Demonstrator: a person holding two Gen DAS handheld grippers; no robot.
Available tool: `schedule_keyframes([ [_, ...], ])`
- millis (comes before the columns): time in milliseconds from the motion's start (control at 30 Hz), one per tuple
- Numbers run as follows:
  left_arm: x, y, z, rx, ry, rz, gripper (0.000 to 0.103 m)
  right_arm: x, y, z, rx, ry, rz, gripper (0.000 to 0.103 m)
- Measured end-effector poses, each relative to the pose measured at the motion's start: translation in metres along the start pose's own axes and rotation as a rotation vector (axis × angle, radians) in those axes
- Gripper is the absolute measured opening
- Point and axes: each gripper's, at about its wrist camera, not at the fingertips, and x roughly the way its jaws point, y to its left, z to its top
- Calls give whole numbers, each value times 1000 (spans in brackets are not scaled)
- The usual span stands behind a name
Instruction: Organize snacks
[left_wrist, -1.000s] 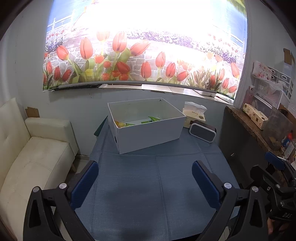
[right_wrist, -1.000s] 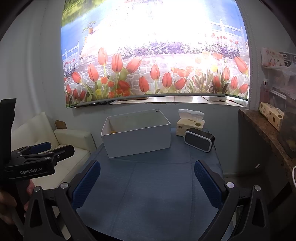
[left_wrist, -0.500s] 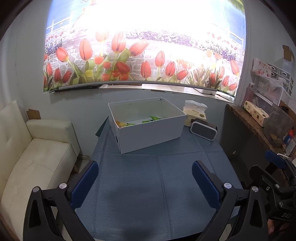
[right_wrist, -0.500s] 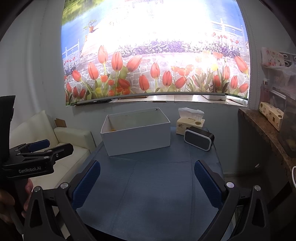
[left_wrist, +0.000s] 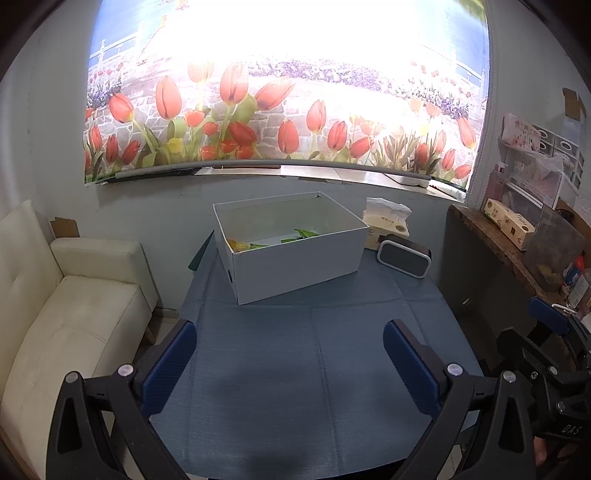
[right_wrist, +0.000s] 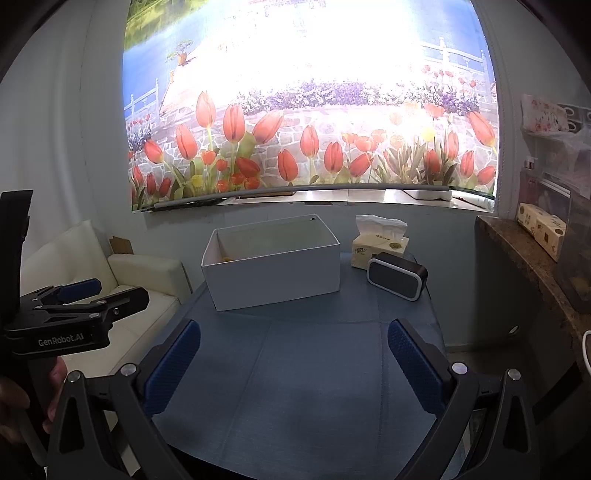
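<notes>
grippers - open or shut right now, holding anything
Left gripper: open, holding nothing.
Right gripper: open, holding nothing.

Blue-clothed table (left_wrist: 295, 369), white box (left_wrist: 295, 266), tissue pack (left_wrist: 384, 229), speaker (left_wrist: 404, 258)

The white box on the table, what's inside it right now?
In the white box, yellow-orange snacks lie at the left end and green packets toward the middle. The near wall hides the rest of the floor.

Blk hand-held gripper (left_wrist: 288, 354), blue pads (left_wrist: 170, 365)
</notes>
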Motion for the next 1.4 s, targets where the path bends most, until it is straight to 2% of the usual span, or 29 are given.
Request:
schedule_keyframes([
  [1400,-2,-1,0,20,12,-2,103,-5,2,0,-16,-4,6,103],
])
